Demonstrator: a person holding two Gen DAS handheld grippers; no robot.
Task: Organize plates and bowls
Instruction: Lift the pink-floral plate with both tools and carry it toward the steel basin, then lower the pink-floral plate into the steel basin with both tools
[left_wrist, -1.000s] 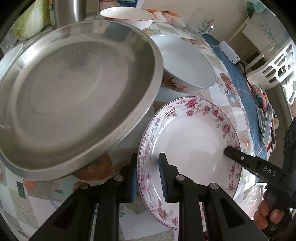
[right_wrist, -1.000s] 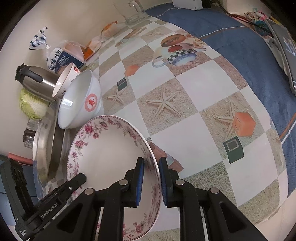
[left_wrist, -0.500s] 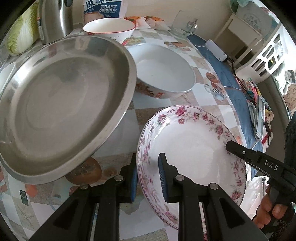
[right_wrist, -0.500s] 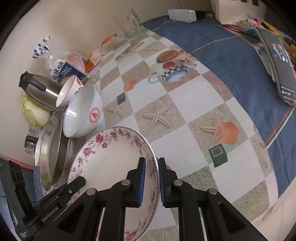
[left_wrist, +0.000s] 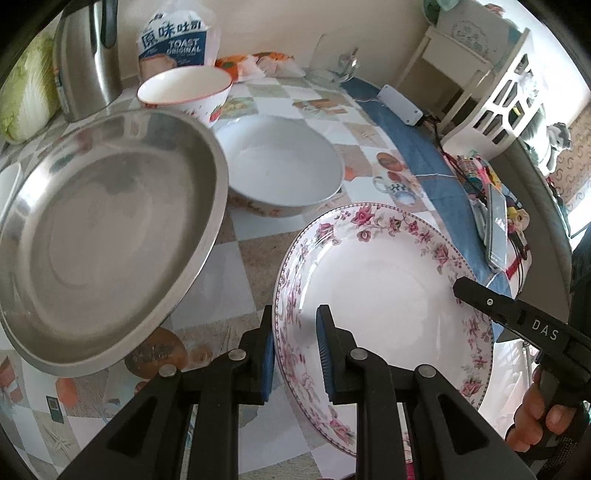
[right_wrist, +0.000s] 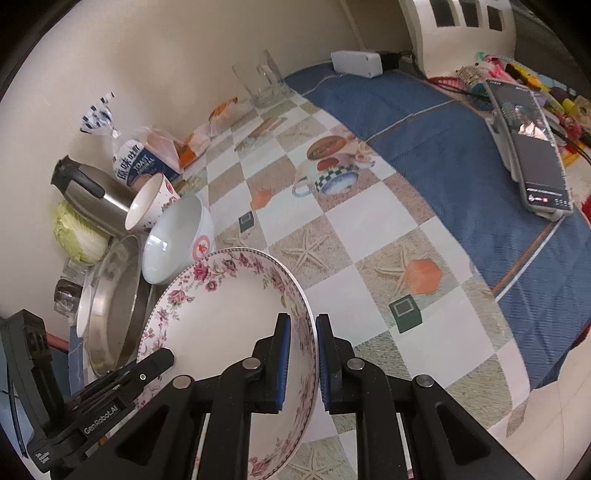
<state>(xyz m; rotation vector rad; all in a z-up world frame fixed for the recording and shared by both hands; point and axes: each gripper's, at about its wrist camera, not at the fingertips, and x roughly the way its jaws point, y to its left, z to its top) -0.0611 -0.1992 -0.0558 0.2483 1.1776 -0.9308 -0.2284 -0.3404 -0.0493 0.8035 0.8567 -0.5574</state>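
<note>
A floral-rimmed white plate (left_wrist: 373, 291) is held off the checkered table between both grippers. My left gripper (left_wrist: 295, 354) is shut on its near-left rim. My right gripper (right_wrist: 303, 360) is shut on the opposite rim of the plate (right_wrist: 221, 321); it also shows in the left wrist view (left_wrist: 509, 310). A large steel plate (left_wrist: 99, 240) sits left of the floral plate. A wide white bowl (left_wrist: 280, 170) lies behind, and a smaller red-rimmed bowl (left_wrist: 184, 90) stands behind that.
A steel kettle (left_wrist: 86, 55), a cabbage (left_wrist: 22, 92) and a toast bag (left_wrist: 173, 40) stand at the back by the wall. A glass mug (right_wrist: 262, 79) is at the far edge. A phone (right_wrist: 528, 147) lies on the blue cloth (right_wrist: 424, 122).
Both grippers have lifted the floral plate higher and pulled back from the steel plate and bowls, which now look smaller and farther away.
</note>
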